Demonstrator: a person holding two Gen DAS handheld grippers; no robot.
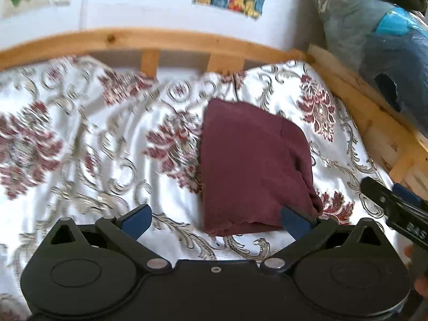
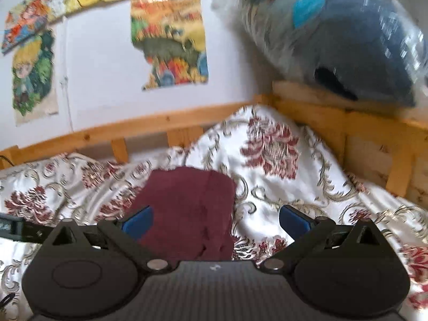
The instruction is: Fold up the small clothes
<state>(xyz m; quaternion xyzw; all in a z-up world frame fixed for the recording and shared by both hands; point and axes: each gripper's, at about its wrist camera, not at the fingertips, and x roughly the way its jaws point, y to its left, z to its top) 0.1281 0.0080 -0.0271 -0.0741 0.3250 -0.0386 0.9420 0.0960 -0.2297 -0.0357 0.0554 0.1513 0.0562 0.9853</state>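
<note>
left gripper: fingers spread wide, nothing between them. Right-hand blue pad sits against the near edge of the garment; can't tell if it actually touches. Left-hand pad over bare bedspread.
right gripper: fingers also wide apart, empty. Its left blue pad overlaps the garment's left edge in the frame; contact unclear. It shows too at the right edge of the left wrist view, lower right, beside the garment.
garment: maroon cloth, folded into a compact, roughly rectangular stack, lying flat on the bed. Centre-right in the left wrist view, lower centre in the right wrist view. Layered edges visible along its near and right sides.
bedspread: white satin with dark red floral and grey scroll print, wrinkled, under the garment.
bed frame: light pine rail with slats, running across the upper part of both views and down the right side.
wall: white, with colourful cartoon posters, torn at the edges, top of frame.
bundle: grey-blue soft item in clear plastic wrap, upper right, resting on the frame's corner.
image quality: motion blur in both views, fine detail soft.
</note>
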